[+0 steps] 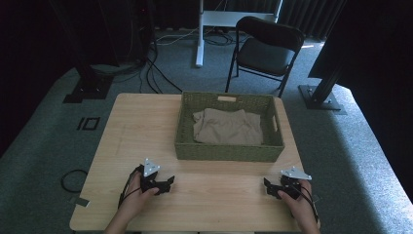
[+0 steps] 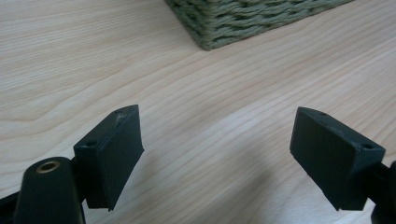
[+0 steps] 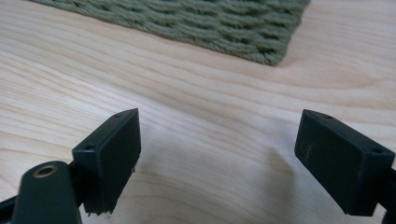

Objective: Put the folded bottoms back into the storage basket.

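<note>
**Both grippers parked low, cloth waiting in the basket**

You have your left gripper (image 1: pixel 168 183) resting at the lower left of the high view, on the pale wood-grain table (image 1: pixel 141 126), and your right gripper (image 1: pixel 268 185) mirrors it at the lower right. Both sit well short of the green woven rectangular basket (image 1: pixel 229 152), which looks like a ready stance: hands square to the work, nothing committed yet.

In the left gripper view your jaws stand wide apart with bare tabletop between them, and the basket's corner (image 2: pixel 224 23) sits at the top of the frame. Same story in the right gripper view: jaws spread, nothing held, the basket wall (image 3: pixel 205 28) across the top.

The beige folded cloth (image 1: pixel 228 126) lies inside the basket, centre of the high view, loosely rumpled against the floor of it. It sits low behind the near wall, so I judge you will have to come over the rim to reach it.

Count: two grippers, one basket, one cloth, one table, and one dark folding chair (image 1: pixel 265 48) at the upper centre beyond the table.
</note>
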### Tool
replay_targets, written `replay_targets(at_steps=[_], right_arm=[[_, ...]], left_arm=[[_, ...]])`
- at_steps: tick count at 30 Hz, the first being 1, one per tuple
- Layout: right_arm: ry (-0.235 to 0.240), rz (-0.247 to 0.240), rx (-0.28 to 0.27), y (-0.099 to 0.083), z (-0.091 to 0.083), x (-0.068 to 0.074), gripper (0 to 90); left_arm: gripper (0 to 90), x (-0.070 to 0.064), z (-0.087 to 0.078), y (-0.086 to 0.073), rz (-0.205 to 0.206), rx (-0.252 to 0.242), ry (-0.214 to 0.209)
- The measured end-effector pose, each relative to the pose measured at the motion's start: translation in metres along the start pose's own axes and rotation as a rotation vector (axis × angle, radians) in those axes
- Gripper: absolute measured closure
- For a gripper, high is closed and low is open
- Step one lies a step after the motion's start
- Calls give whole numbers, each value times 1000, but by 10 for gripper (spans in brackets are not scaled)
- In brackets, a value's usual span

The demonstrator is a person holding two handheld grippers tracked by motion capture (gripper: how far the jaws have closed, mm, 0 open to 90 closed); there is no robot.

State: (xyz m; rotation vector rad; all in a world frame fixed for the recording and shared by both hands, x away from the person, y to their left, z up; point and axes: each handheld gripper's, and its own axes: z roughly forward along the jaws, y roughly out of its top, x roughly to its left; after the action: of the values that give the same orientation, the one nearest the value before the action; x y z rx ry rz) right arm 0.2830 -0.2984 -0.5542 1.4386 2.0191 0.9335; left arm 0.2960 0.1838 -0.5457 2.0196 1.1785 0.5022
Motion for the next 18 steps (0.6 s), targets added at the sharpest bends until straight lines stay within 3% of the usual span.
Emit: replay_targets(at_steps=[2,10,13,16,18], right_arm=[[-16,6,23,-3,1,-2,142],[-6,19,48,-3,3,-2,130],[-4,17,49,-3,3,-2,125],[-4,17,49,-3,4,-1,124],[-5,18,49,-3,4,-1,122]], left_arm=[[178,3,-2,-1,13,4,24],[178,19,-7,-14,-42,32,65],[178,21,-8,-15,-65,42,80],[178,20,-8,-15,-51,54,117],[153,20,-7,-15,-63,60,134]])
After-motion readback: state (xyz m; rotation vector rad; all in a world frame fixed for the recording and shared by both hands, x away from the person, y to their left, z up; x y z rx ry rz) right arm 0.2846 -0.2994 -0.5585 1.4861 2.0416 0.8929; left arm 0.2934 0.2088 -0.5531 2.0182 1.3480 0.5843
